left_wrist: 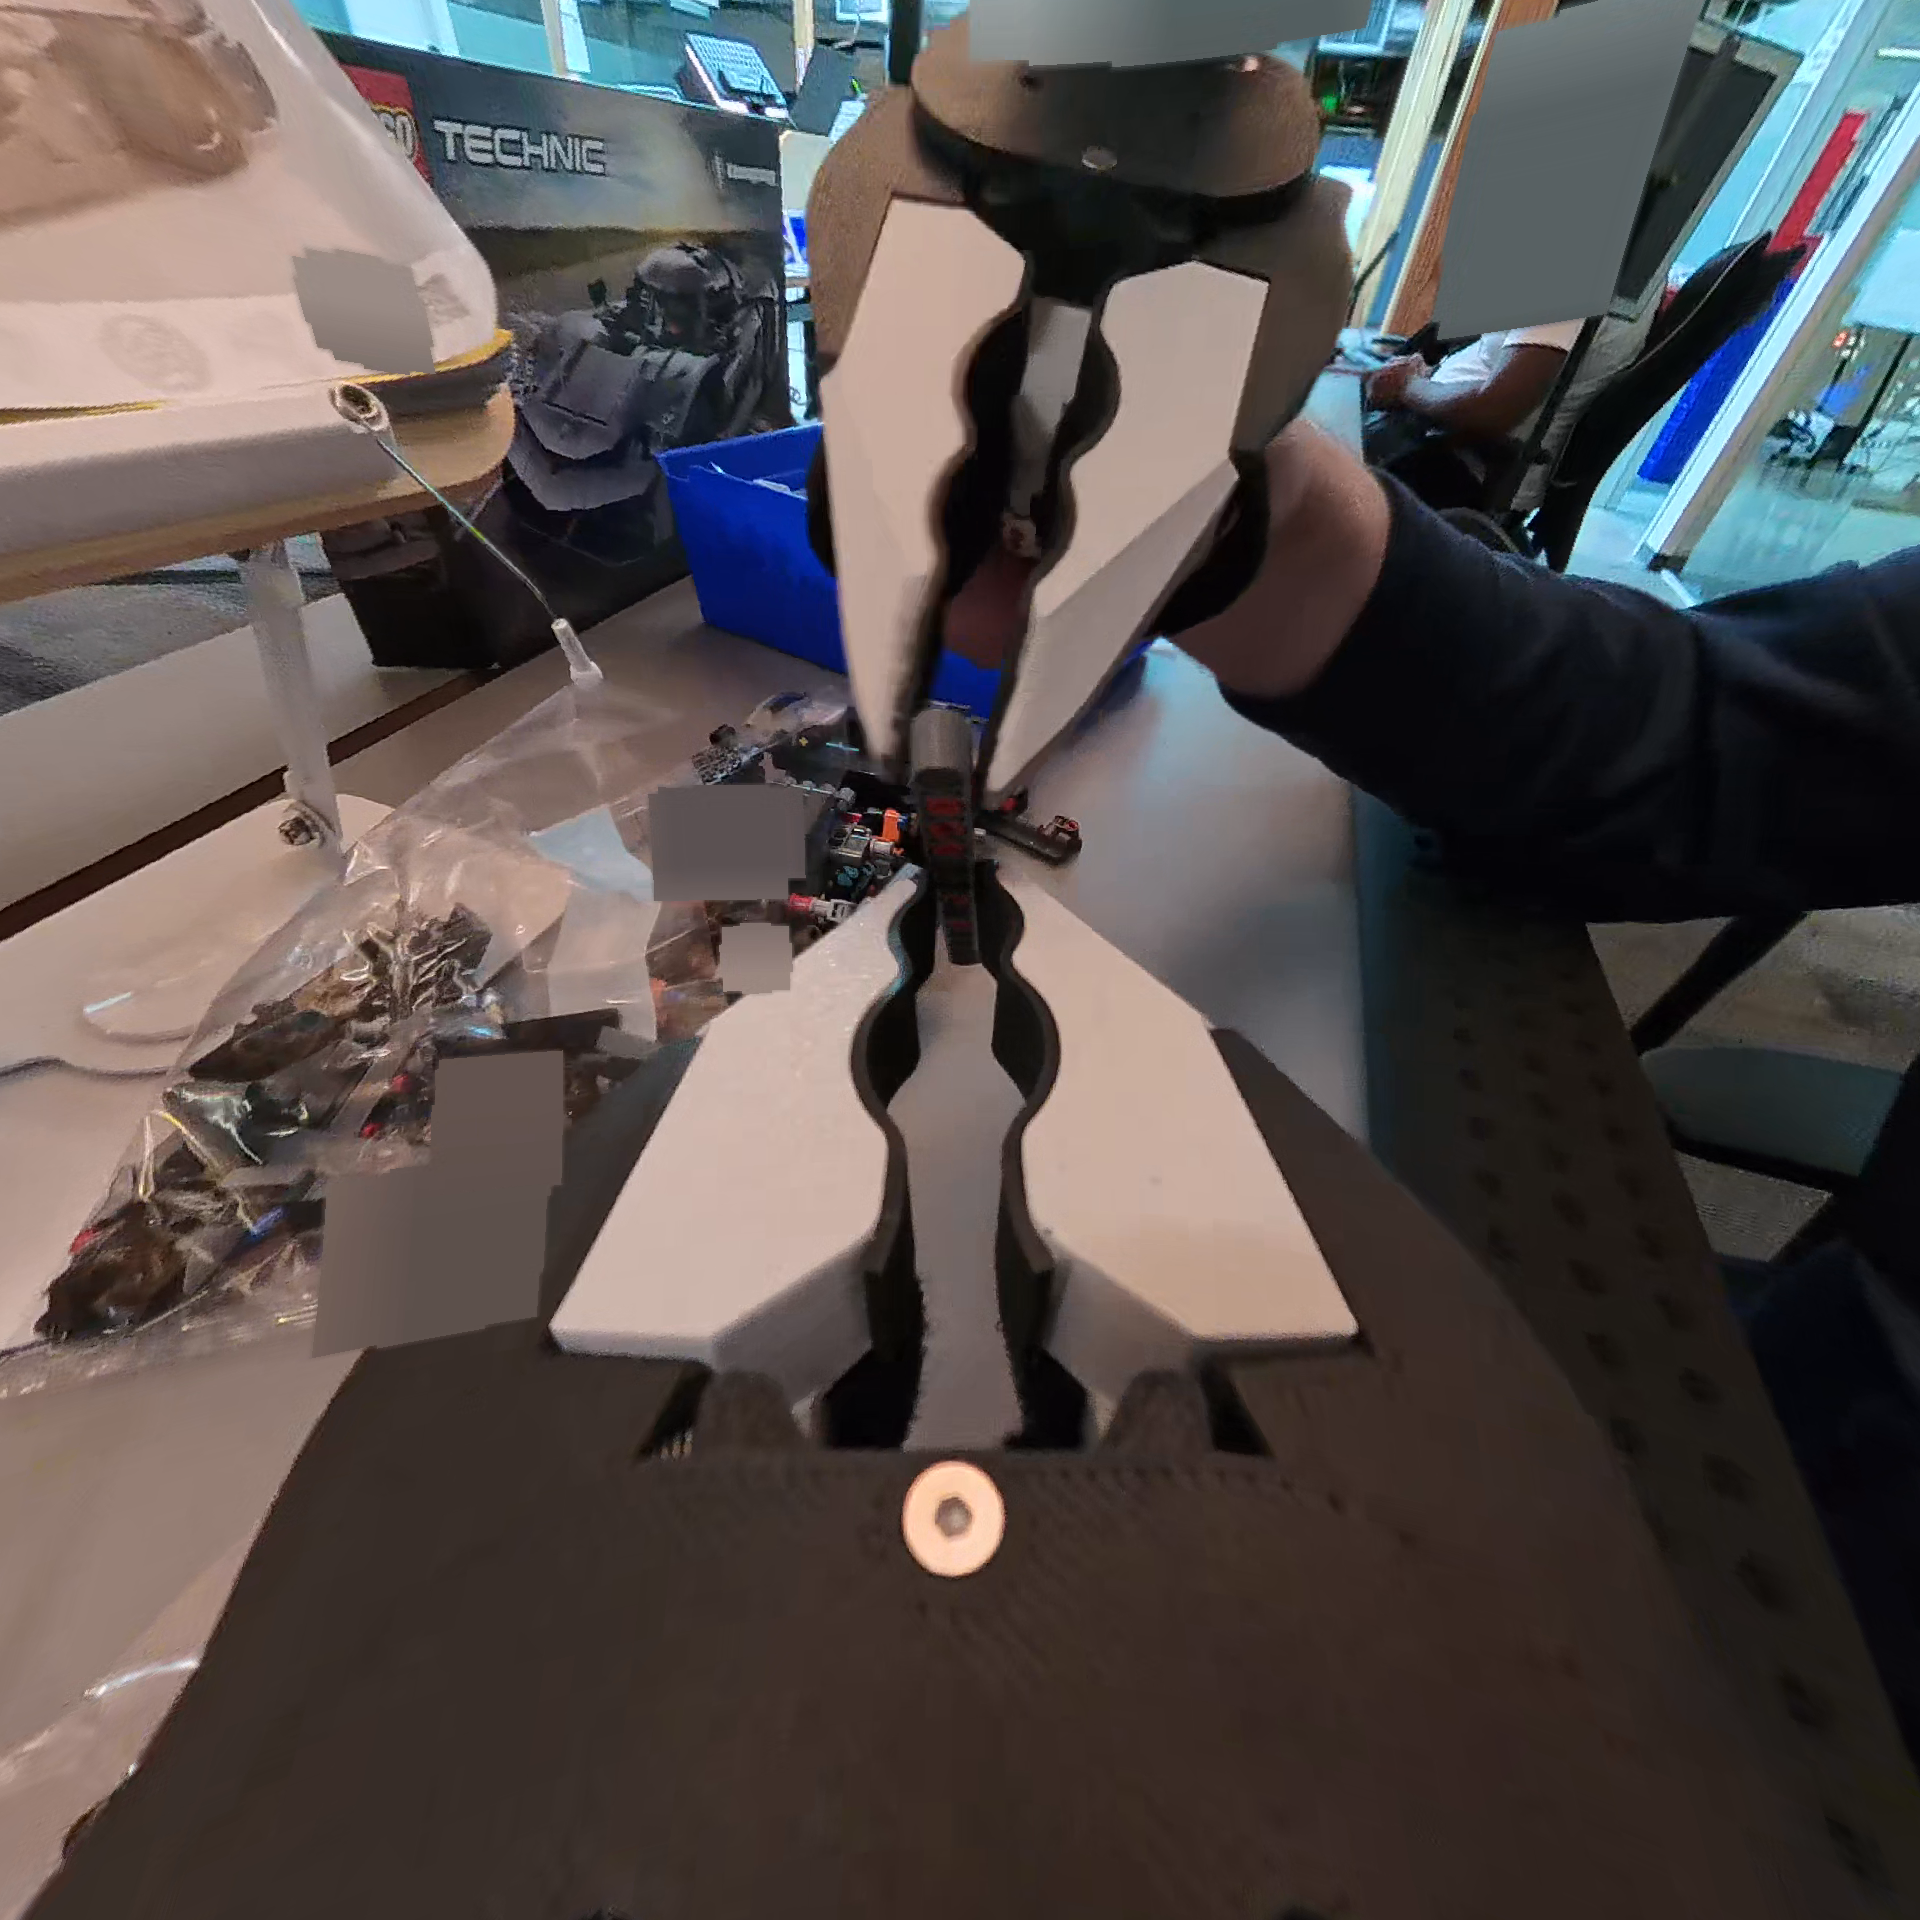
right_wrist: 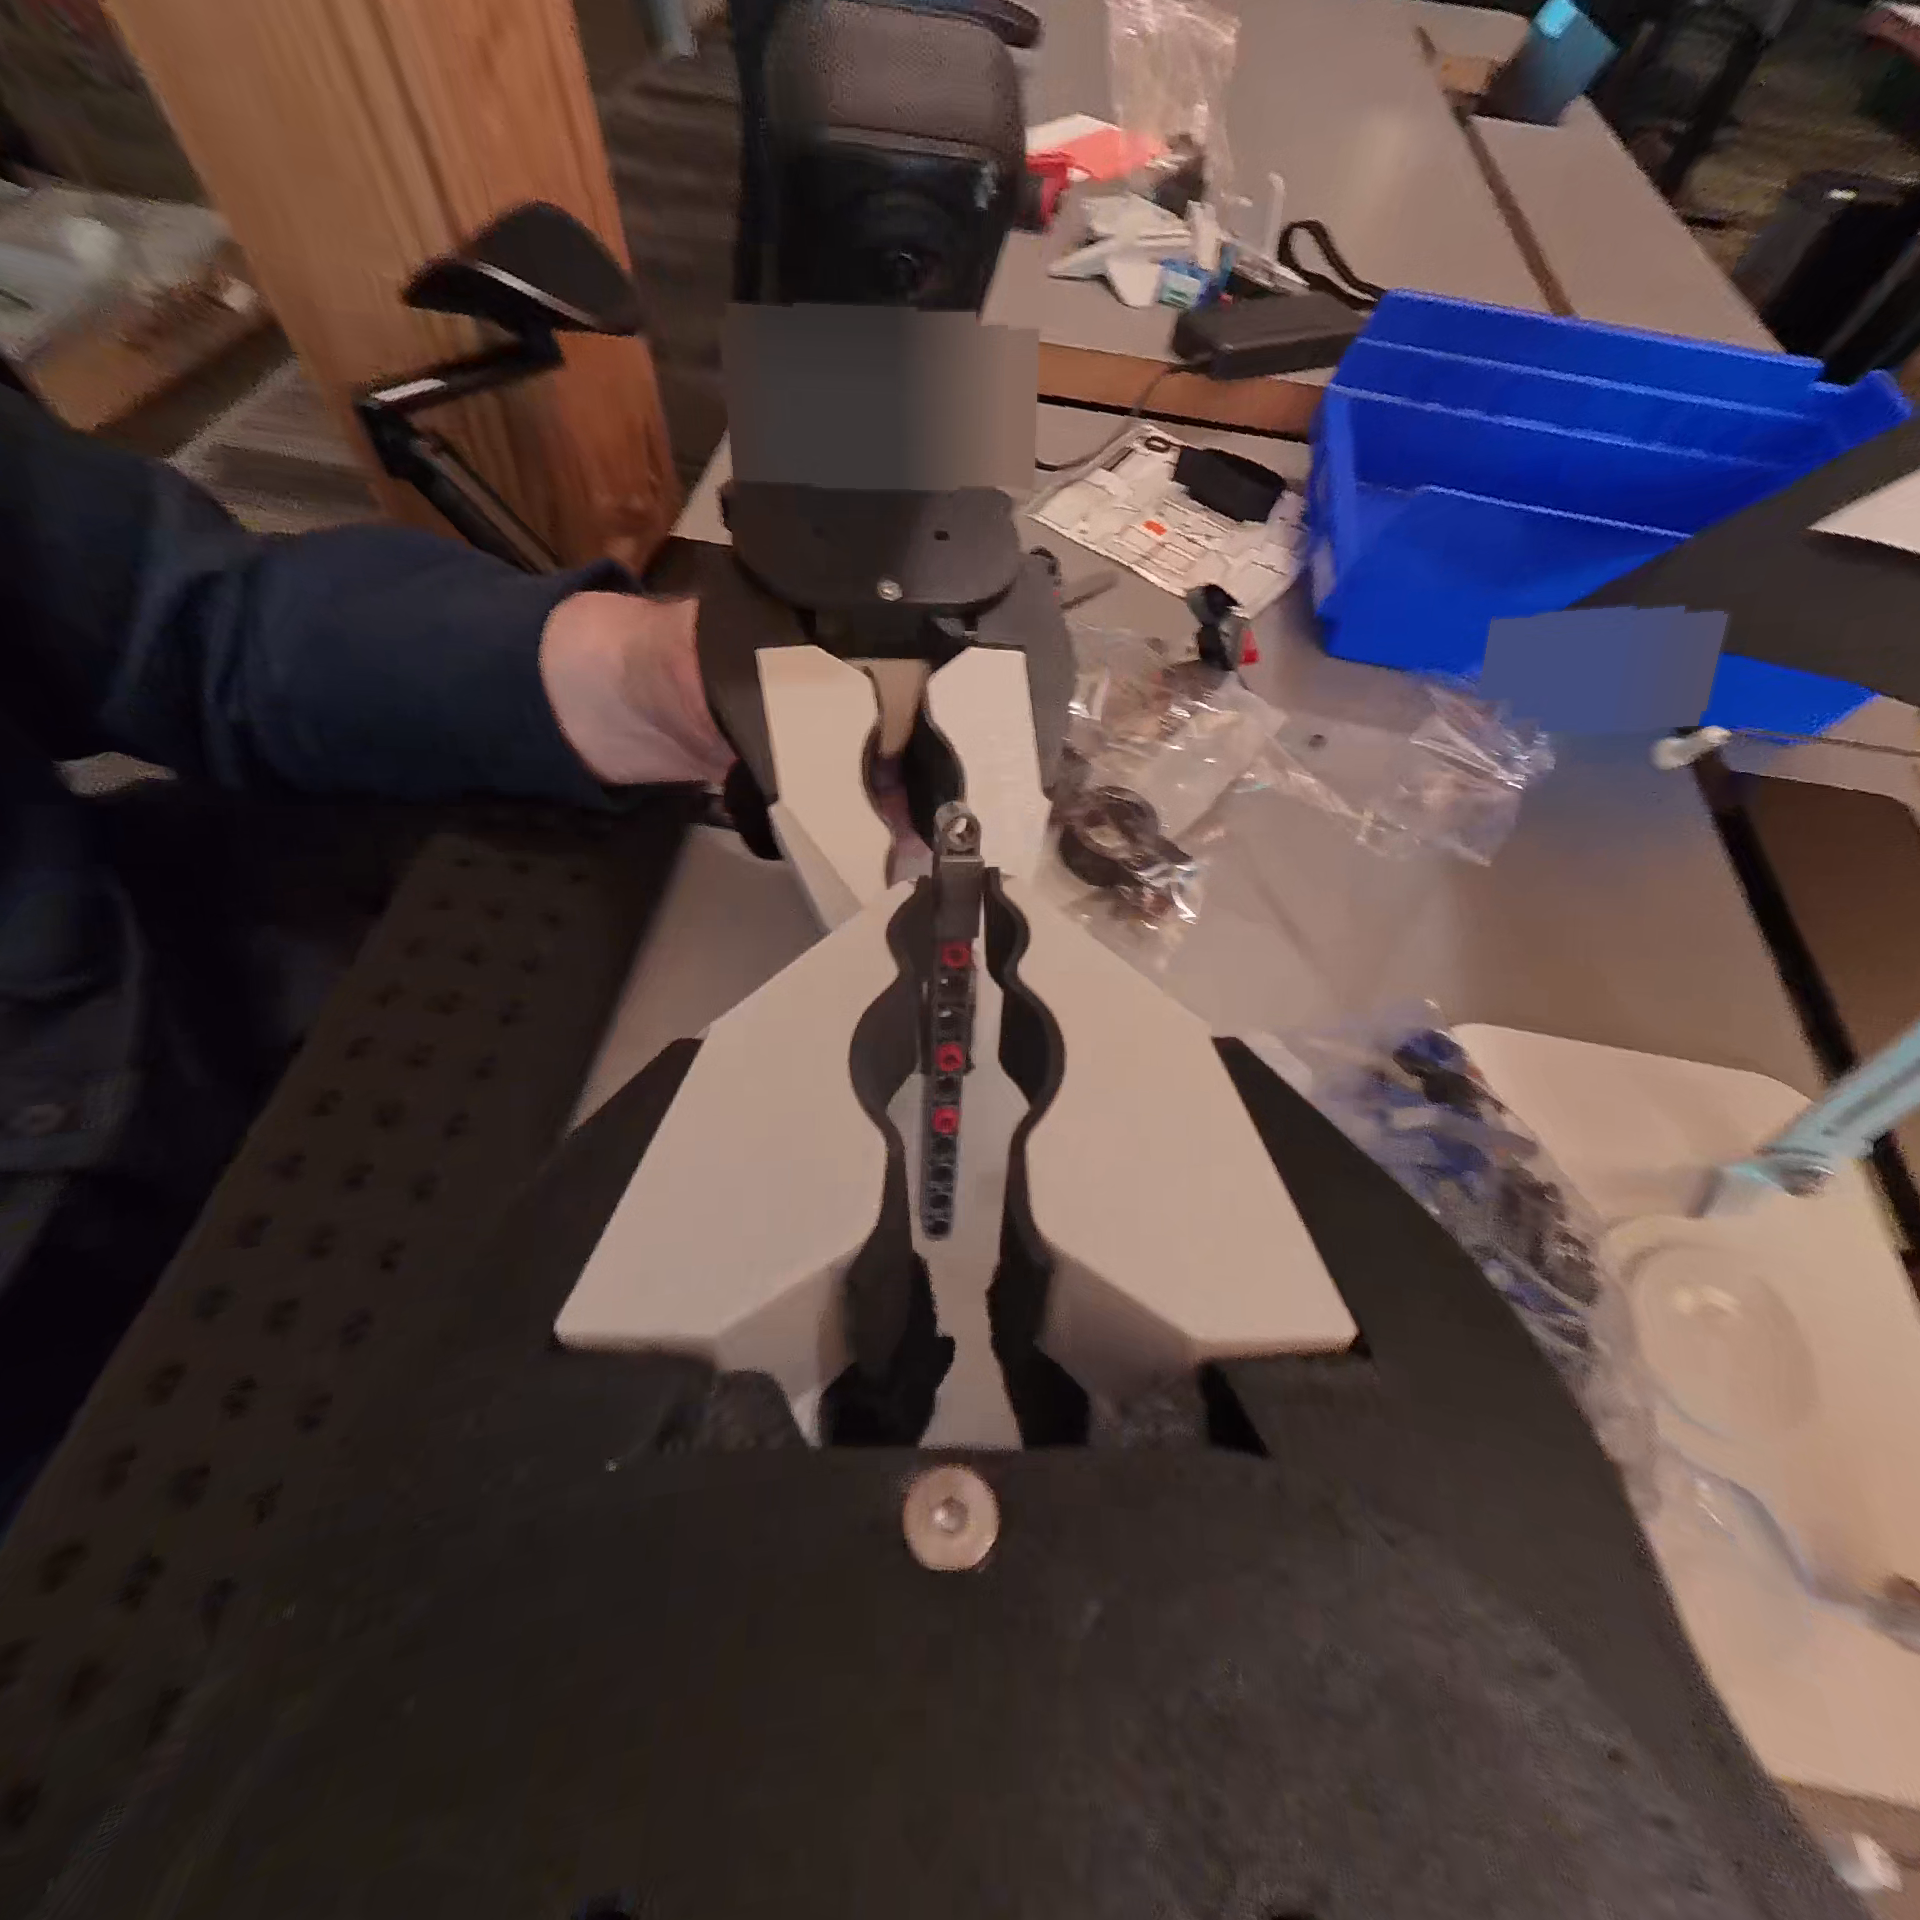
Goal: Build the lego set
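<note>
Held between both claws above the grey worktop (left_wrist: 1226,831): a black perforated lego beam (right_wrist: 948,1081) with red pins, lengthwise. Right claw (right_wrist: 951,894) narrowed onto it near the far end, left claw (left_wrist: 961,914) pinching the opposite end, tips of the two nearly touching. Off to the side, clear bags of parts (left_wrist: 312,1081), a blue bin (right_wrist: 1538,499) and the set's box (left_wrist: 582,312) at the back.
</note>
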{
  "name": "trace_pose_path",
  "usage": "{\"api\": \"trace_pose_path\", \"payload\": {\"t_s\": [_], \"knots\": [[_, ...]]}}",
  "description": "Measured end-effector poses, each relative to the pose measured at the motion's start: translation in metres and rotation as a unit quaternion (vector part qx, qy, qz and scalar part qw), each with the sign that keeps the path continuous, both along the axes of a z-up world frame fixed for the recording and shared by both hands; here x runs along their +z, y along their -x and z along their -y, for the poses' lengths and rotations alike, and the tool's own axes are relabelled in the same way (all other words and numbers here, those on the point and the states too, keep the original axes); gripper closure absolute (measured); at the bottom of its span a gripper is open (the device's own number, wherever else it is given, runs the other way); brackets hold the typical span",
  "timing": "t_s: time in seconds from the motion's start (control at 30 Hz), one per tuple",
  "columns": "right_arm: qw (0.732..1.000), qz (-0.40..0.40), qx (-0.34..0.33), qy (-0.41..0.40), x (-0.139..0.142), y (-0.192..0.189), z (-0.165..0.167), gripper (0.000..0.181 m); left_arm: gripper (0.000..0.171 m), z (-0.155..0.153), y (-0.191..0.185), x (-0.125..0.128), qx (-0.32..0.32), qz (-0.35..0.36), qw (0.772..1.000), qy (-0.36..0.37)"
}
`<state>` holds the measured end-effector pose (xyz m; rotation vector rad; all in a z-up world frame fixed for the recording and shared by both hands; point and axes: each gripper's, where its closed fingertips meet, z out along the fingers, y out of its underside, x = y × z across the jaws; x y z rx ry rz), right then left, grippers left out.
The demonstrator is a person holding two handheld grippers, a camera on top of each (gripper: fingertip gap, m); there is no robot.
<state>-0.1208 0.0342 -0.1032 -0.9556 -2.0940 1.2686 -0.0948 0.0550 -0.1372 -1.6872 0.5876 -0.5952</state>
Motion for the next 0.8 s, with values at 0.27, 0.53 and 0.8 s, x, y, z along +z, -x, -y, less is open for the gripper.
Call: {"api": "trace_pose_path", "payload": {"t_s": [0.27,0.53,0.8], "knots": [[0.998,0.016,0.047,0.027,0.006,-0.014,0.010,0.176,0.167,0.011,-0.011,0.005,-0.043,-0.001,0.999,-0.015],[0.987,0.016,0.153,0.045,0.012,-0.047,0.025,0.177,0.166,0.033,-0.038,0.007,-0.127,-0.021,0.991,-0.034],[0.996,0.067,0.060,-0.016,-0.014,-0.042,-0.024,0.176,0.167,0.014,0.003,0.007,-0.028,-0.008,0.999,-0.019]]}}
